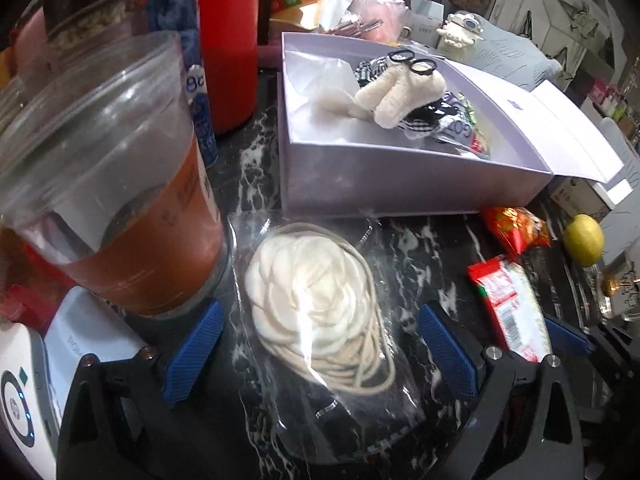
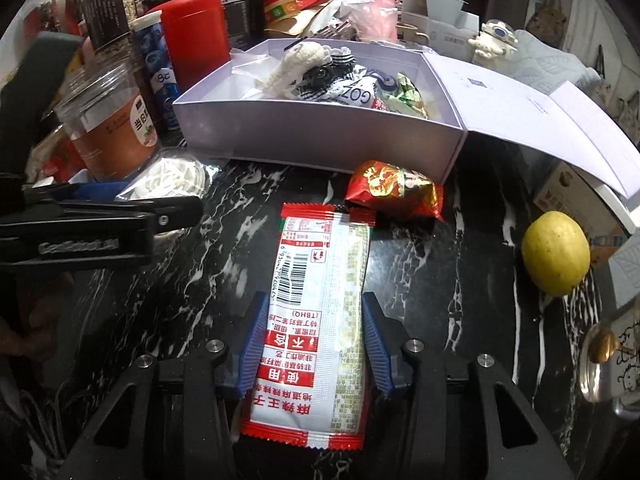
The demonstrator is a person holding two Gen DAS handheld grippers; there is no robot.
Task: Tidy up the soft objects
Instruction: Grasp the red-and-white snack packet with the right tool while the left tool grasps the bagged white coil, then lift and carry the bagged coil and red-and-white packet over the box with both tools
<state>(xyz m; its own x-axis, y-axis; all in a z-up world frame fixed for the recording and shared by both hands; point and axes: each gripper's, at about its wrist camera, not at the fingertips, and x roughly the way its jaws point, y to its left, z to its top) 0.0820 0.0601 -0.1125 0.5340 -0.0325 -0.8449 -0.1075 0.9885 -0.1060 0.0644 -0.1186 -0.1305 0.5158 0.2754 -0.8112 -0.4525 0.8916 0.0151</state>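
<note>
Snack packet (image 2: 316, 320) lies lengthwise between right gripper (image 2: 316, 356) jaws, pads touching its 2 edges; left gripper (image 1: 320, 344) gapes around bagged cord (image 1: 320, 300).

Black marble table (image 2: 420, 280); a red-white packet (image 2: 316, 312) lies at its centre; box (image 2: 320, 140) at twelve o'clock; red pouch (image 2: 394, 190) at one; lemon (image 2: 556, 258) at three; bagged cord (image 1: 316, 300) and jar (image 2: 108, 132) at ten.

left tool (image 1: 320, 344) open | straddling bagged cord (image 1: 316, 300) | box (image 1: 400, 176) behind
</note>
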